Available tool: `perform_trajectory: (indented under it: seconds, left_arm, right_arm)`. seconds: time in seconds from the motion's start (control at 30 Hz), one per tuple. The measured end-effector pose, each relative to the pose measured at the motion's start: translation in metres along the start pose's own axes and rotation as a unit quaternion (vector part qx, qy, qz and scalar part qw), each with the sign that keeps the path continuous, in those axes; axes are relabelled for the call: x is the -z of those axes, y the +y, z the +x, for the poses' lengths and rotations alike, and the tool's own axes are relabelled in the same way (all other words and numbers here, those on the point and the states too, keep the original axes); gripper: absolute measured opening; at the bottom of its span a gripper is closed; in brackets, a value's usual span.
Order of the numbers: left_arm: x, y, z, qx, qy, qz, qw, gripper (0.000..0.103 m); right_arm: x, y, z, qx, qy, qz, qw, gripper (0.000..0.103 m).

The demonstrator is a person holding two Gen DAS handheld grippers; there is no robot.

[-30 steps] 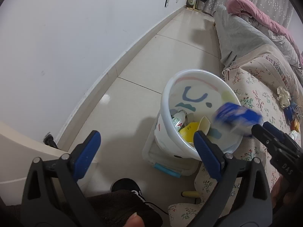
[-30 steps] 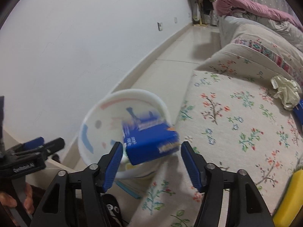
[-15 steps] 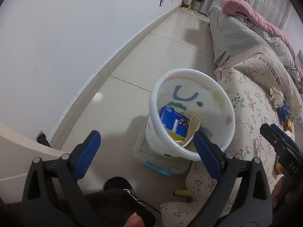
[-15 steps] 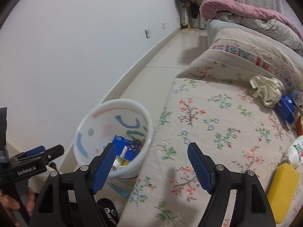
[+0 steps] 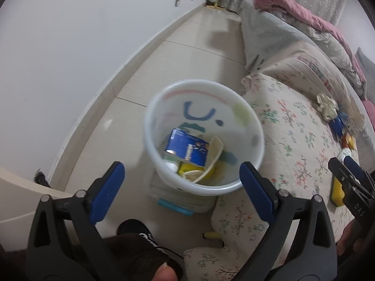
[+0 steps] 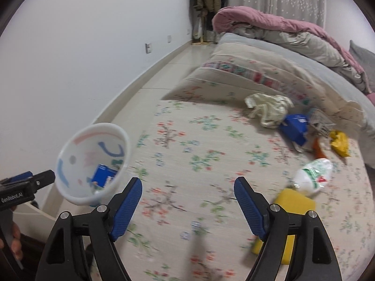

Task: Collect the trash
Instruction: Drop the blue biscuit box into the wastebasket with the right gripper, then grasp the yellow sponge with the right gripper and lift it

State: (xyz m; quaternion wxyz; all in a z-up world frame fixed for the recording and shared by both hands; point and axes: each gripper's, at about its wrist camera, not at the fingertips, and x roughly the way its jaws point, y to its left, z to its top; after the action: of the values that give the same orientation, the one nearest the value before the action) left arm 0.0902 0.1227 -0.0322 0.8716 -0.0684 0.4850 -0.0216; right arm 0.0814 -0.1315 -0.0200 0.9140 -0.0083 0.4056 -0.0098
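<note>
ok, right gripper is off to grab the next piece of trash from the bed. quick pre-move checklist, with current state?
1. Right gripper open and holding nothing: ok.
2. Left gripper open and holding nothing: ok.
3. Blue carton fully inside the white bin: ok.
4. Bin has room for more: ok, trash sits low.
5. Next target within view: ok, yellow sponge lies nearest, white bottle just beyond it.
6. Sponge and bottle apart enough for a clean grasp: cannot tell, they look touching.

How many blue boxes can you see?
2: one blue box lies inside the white bin; another blue box sits on the flowery bed. More may be hidden.
</note>
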Motion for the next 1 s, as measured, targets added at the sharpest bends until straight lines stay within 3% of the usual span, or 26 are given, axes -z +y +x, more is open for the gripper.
perform_trajectory:
  seconds: [0.47,0.67,1.0]
  left_arm:
    - [0.004,-0.058,0.003,0.03,0.01,0.047,0.9984,0.1]
    - [0.006,-0.078,0.006,0.036,0.014,0.063,0.9973,0.1]
    - [0.01,-0.104,0.01,0.04,0.022,0.088,0.9951,0.1]
  right_arm:
    - [0.027,-0.057,-0.008,0.07,0.013,0.025,0.997,0.083]
    - [0.043,-0.077,0.001,0.067,0.038,0.051,0.996,0.083]
    - [0.048,-0.091,-0.006,0.081,0.023,0.068,0.994,0.082]
